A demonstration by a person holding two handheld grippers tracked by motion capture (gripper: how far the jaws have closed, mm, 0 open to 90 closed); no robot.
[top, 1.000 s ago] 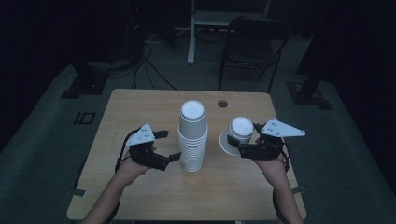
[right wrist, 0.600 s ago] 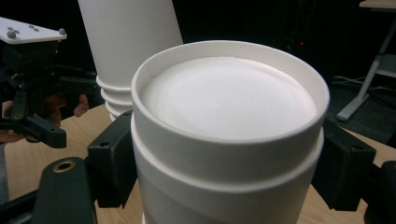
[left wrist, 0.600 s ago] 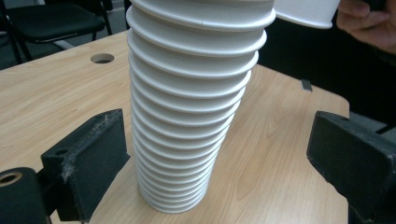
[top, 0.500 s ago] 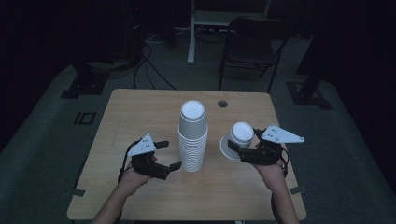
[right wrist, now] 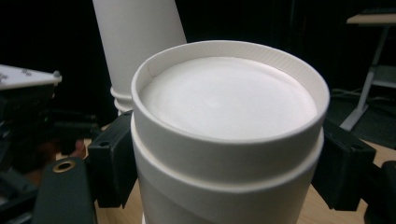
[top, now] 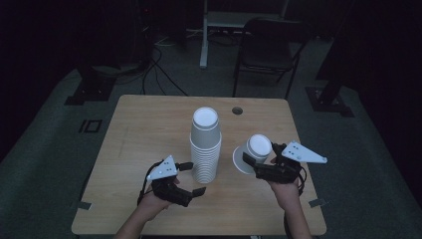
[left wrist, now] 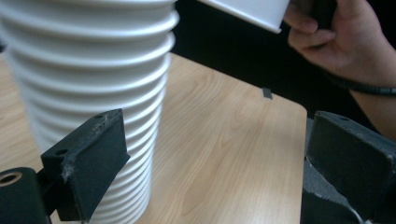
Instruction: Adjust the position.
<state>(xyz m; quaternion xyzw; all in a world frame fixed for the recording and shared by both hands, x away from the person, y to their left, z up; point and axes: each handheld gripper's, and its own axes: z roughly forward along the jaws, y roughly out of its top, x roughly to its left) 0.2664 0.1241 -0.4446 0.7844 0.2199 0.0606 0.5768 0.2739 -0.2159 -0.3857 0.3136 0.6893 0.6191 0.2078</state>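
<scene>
I work from the wooden table (top: 149,124) down. The stack of paper cups (top: 205,144) stands upside down near the middle of the table, and it has not shifted over the last second. What has changed is on my sides. My left gripper (top: 188,178) has slid back toward the near edge and now sits beside the base of the stack, jaws spread wide and holding nothing. My right gripper (top: 251,160) has carried its 1 cup (top: 255,152) a little nearer to me and tilted it, so the cup's wide mouth faces the stack and its closed bottom faces up and right. I read that as the cup having been pulled off and now being taken clear, with the left gripper freed to steady the stack for the next pull.

The left gripper view gives what the high view cannot: 1 black pad (left wrist: 88,158) lies right against the ribbed rims of the stack (left wrist: 88,93), the other pad well apart from it. The right gripper view shows both pads pressed into the cup's wall (right wrist: 224,140) just below its bottom rim, a firm pinch.
</scene>
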